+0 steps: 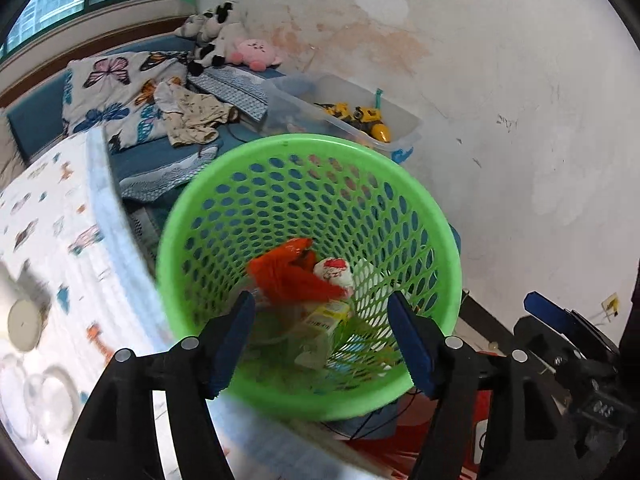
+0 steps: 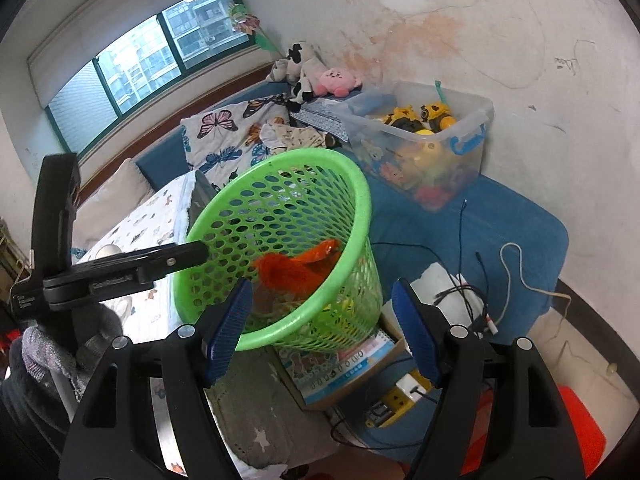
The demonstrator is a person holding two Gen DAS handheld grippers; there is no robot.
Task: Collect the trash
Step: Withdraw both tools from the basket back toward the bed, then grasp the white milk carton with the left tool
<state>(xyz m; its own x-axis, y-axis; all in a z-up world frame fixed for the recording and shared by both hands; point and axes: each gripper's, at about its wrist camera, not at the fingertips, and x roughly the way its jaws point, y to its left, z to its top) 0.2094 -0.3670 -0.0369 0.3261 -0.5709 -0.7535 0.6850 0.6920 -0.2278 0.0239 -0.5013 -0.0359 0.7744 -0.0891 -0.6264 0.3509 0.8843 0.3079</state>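
Both tongs are released and holding nothing: left tongs (image 1: 322, 344) right over the green basket (image 1: 420, 200), orange wrapper (image 1: 296, 276) inside below; right tongs (image 2: 322, 328) alongside.

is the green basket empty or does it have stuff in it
Not empty. The green basket holds an orange wrapper, a white and red wad and more packaging beneath; it looks well under half full.
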